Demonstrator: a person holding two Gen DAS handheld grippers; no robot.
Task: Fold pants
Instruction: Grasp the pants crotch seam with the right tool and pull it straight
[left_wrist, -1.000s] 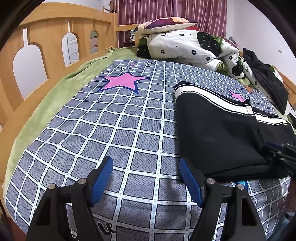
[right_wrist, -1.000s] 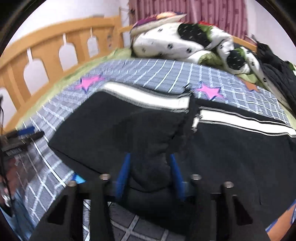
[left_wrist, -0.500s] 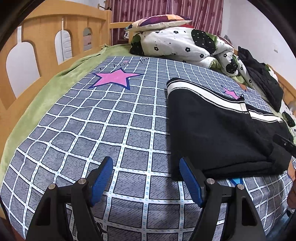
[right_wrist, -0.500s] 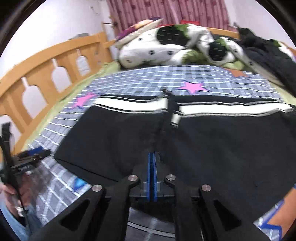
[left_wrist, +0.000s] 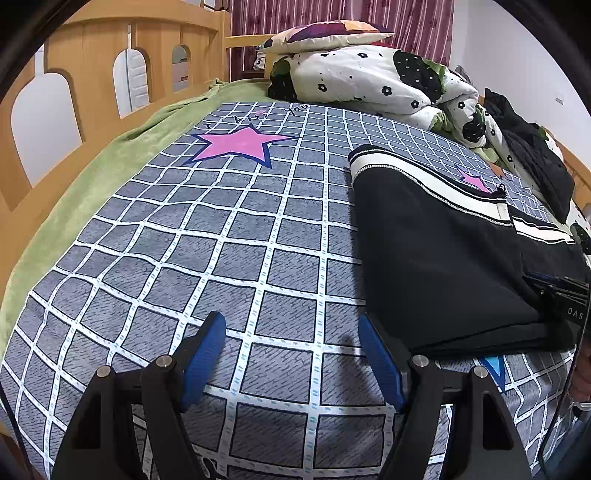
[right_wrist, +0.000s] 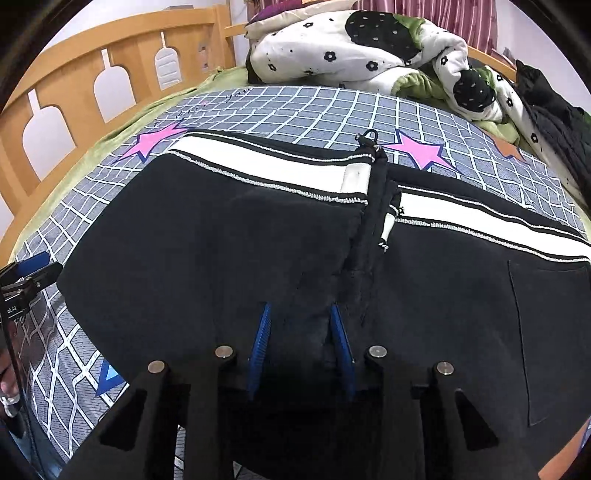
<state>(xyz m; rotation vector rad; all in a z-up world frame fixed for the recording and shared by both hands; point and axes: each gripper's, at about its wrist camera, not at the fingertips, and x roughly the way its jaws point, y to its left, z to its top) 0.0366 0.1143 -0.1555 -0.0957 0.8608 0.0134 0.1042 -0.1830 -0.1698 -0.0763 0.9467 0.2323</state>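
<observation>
Two grippers work over black pants (right_wrist: 229, 258) lying flat on a grid-patterned sheet (left_wrist: 221, 251). The pants are already folded over, a white-striped waistband (right_wrist: 266, 162) along their far edge. At the pants' near edge, the right gripper (right_wrist: 300, 332) has its blue fingers (right_wrist: 263, 332) partly apart with a bunch of black fabric between them. Left of the pants' left edge, the left gripper (left_wrist: 291, 354) hovers over bare sheet, jaws spread wide and holding nothing. Beyond the pants, open sheet runs to a heaped quilt (left_wrist: 369, 77). Left of the pants, past a pink star (left_wrist: 240, 146), a wooden rail (left_wrist: 92, 96) borders the bed.
</observation>
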